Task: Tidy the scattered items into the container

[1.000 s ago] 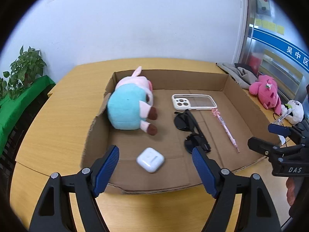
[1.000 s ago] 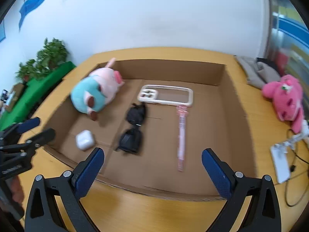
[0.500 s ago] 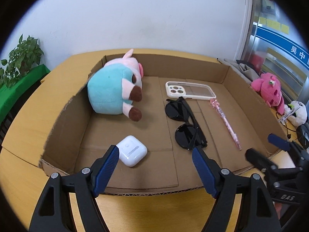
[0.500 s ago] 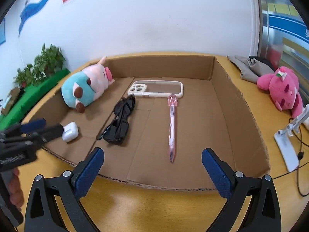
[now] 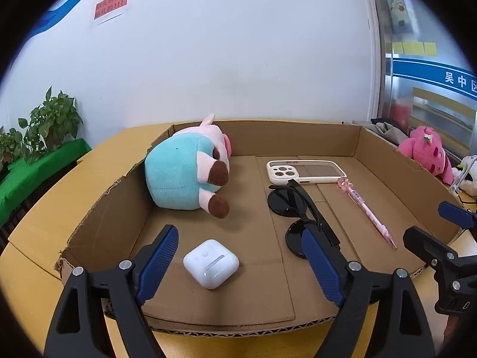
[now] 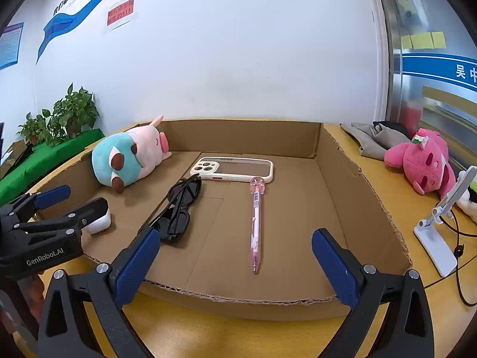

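Observation:
A shallow cardboard box (image 5: 298, 137) on the wooden table holds all the items. In it lie a teal-and-pink plush (image 5: 184, 173), a cream phone case (image 5: 304, 171), black sunglasses (image 5: 298, 208), a pink pen (image 5: 369, 208) and a white earbud case (image 5: 211, 262). My left gripper (image 5: 238, 232) hangs over the box's front left; its jaws are opening, with the earbud case below and between the fingers, untouched. My right gripper (image 6: 235, 234) is open at the front edge, the pen (image 6: 255, 220) lying ahead between its fingers. The left gripper (image 6: 44, 208) partly hides the earbud case (image 6: 100, 222).
Outside the box on the right lie a pink plush (image 6: 423, 161), a grey cloth (image 6: 372, 137) and a white phone stand (image 6: 438, 232) with a cable. Potted plants (image 6: 65, 116) on a green ledge stand to the left. A white wall is behind.
Both grippers have sunk toward the box's front edge and tipped up, so the box interior looks nearer. The left jaws stand slightly wider. The items have not moved.

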Action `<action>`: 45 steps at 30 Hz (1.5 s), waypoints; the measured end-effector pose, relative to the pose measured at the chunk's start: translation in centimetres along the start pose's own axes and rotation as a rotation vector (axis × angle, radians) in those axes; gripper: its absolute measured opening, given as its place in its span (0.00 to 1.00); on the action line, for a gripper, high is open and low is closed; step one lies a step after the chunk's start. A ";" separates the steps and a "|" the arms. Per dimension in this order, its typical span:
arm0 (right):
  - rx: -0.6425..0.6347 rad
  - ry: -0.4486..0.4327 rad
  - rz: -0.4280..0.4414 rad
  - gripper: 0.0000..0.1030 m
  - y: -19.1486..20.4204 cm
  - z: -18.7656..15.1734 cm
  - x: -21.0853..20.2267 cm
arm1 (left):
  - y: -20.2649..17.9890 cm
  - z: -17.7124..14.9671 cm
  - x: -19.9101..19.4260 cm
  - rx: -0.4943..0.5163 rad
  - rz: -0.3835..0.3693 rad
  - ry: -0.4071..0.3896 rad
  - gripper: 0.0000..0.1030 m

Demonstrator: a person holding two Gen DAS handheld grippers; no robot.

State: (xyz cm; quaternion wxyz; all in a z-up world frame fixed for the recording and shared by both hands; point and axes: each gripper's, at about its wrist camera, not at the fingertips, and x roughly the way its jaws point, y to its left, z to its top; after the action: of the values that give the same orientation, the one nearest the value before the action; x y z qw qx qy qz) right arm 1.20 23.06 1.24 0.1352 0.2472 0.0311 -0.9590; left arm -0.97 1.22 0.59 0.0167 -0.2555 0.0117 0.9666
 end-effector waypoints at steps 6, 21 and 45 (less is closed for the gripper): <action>-0.002 0.001 0.000 1.00 0.0 0.1 0.1 | 0.2 0.1 0.3 -0.004 -0.004 0.017 0.93; -0.005 0.002 -0.007 1.00 0.0 0.0 0.1 | 0.2 0.1 0.5 -0.005 -0.005 0.027 1.00; -0.007 0.002 -0.006 1.00 0.0 0.0 0.2 | 0.3 0.0 0.5 -0.006 -0.005 0.028 1.00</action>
State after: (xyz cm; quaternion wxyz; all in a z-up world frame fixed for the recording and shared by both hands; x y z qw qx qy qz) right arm 1.06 23.02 1.18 0.1331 0.2478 0.0354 -0.9590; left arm -1.44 0.94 0.36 0.0181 -0.2693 0.0086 0.9629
